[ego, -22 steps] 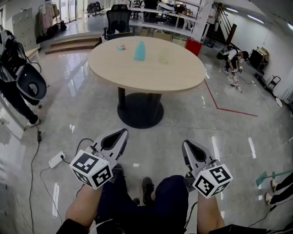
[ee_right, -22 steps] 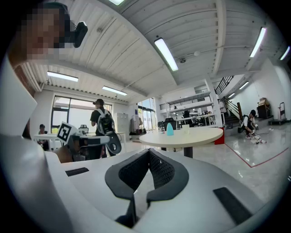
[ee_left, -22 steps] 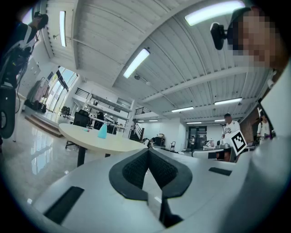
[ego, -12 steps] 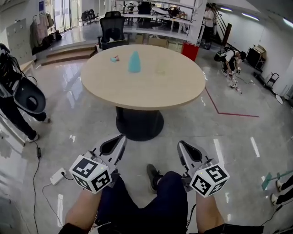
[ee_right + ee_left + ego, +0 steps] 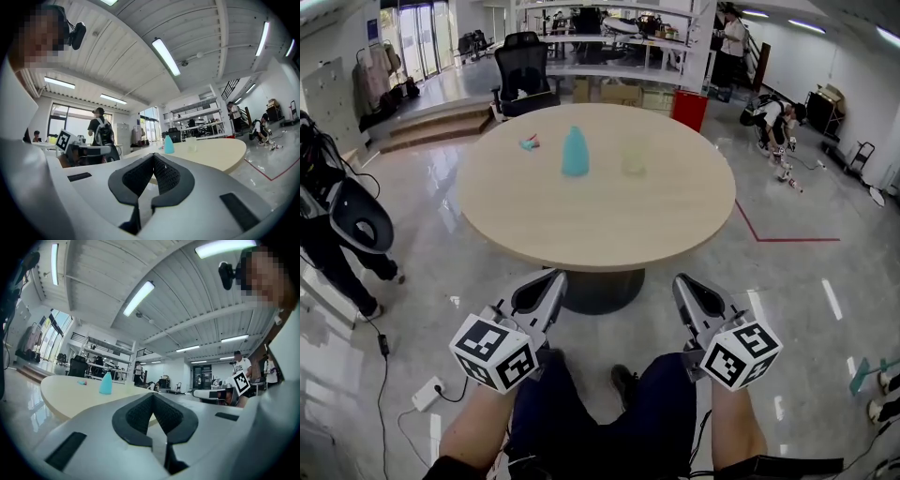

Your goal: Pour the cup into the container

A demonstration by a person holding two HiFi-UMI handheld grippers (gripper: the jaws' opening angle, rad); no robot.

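**A:** Where do the task's things stand?

**B:** Both are on the round table (image 5: 581, 225), towards its far side. The blue cup (image 5: 575, 152) is on the left and the pale clear container (image 5: 635, 156) just beside it on the right; they are upright, close together and not touching. Which one the task means by "cup" is a judgement from shape and colour. Set side by side like that, a short tilt of one would reach the mouth of the other. A small pink and teal item (image 5: 529, 142) lies further left and seems to have no part in the job.

**A:** And the two tools?

**B:** The person holds them low over their own legs, at the near edge of the table and well apart from the cup. The left gripper (image 5: 551, 277) has its jaws together with nothing between them; its own view shows the dark pads meeting. The right gripper (image 5: 682, 284) is the same, pressed closed and empty.

**A:** Why held that way?

**B:** It is probably a carrying posture. Both point forward at the table, and each gripper view has the blue cup in sight beyond its jaws. The pour has not begun, and whichever tool is chosen must open before it can take the cup.

**A:** Any risk ahead?

**B:** The cup looks narrower at the top, so a high grip could slip; a grip lower down seems safer.
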